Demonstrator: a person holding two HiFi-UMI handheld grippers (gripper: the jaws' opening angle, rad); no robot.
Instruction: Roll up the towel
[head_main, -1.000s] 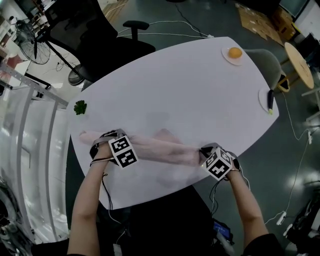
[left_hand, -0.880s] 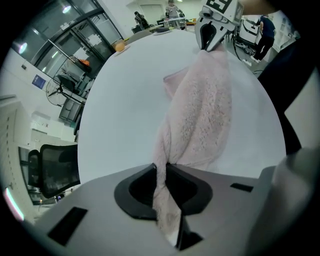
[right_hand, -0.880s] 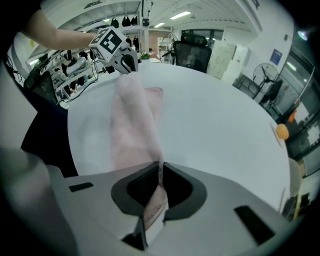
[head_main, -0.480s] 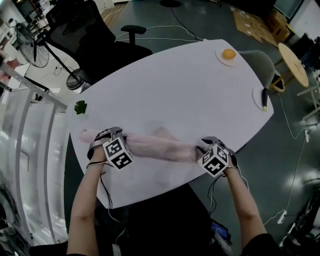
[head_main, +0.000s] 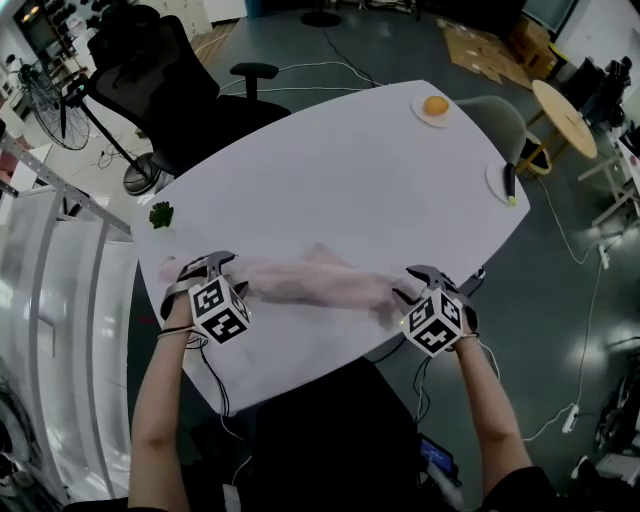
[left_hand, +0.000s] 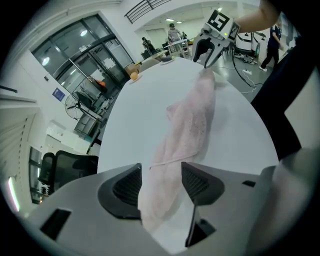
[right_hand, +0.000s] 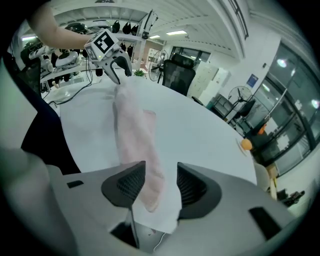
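Note:
A pink towel, rolled into a long loose tube, lies across the near part of the white table. My left gripper hovers over its left end, my right gripper over its right end. In the left gripper view the towel runs between the jaws of my left gripper, which are opening, with the pads clear of the cloth. In the right gripper view the towel's end hangs between the opening jaws of my right gripper, with a gap at the right pad.
A plate with an orange sits at the table's far corner. A plate with a dark long item is at the right edge and a green sprig at the left edge. A black office chair and a round wooden table stand beyond.
Both grippers have risen off the towel's ends and their jaws have spread apart, letting go of the cloth. The towel stays lying on the table.

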